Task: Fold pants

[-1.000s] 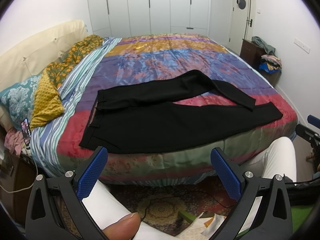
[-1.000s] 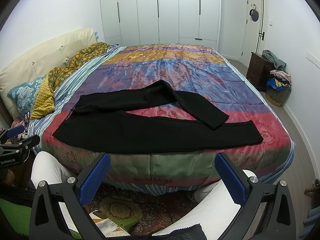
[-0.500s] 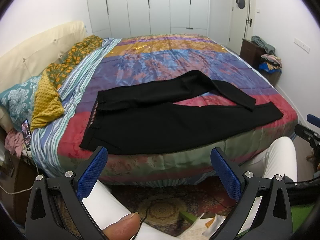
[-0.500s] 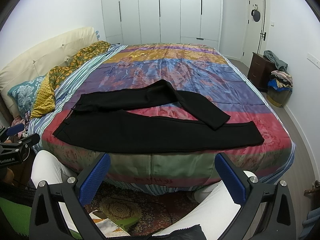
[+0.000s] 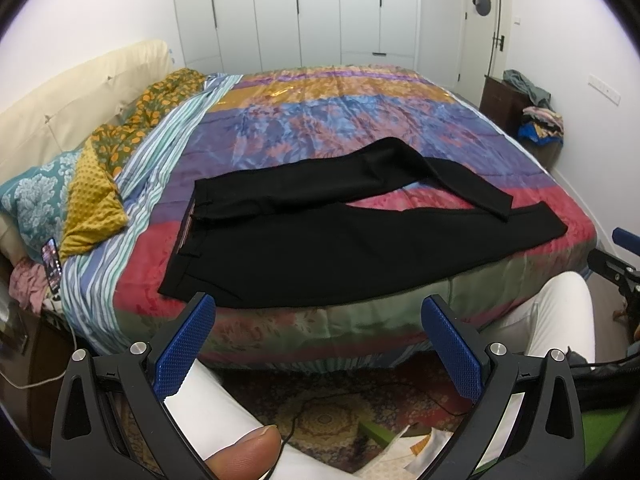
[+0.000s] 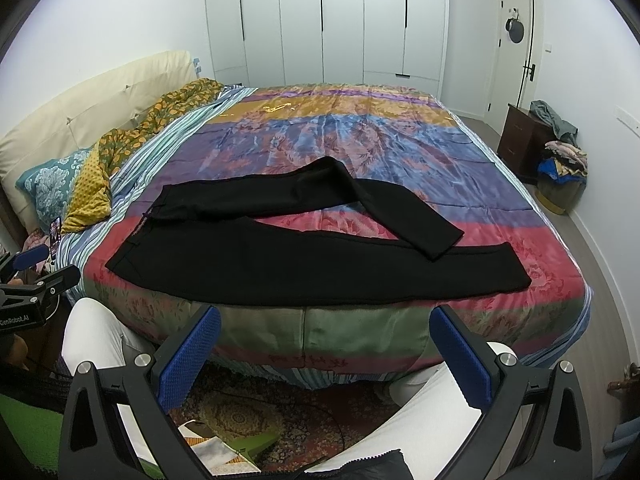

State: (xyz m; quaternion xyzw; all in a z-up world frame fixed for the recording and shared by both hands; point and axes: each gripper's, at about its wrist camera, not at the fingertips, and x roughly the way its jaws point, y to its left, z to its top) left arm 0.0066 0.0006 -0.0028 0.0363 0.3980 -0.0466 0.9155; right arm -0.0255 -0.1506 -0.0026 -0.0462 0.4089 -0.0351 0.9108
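The black pants (image 5: 320,240) lie spread across the near part of your bed's multicoloured quilt (image 5: 340,120), waistband toward the pillows; the near leg runs straight along the bed edge, while the far leg bends back on itself so its cuff rests on the near one. The inner waistband shows a striped lining, too small to read. Your left gripper (image 5: 320,344) hovers short of the bed edge, blue pads (image 5: 184,344) spread wide and empty, with your thumb tip cut off at the bottom of the frame. Your right gripper (image 6: 326,354) is held the same way, fingers wide apart and gripping nothing. In the right view, the other gripper's body at the left border carries "GenRobot.AI". Your white-trousered knees (image 6: 92,340) sit below, and a phone (image 5: 52,262) is propped by the pillows, its screen unreadable.
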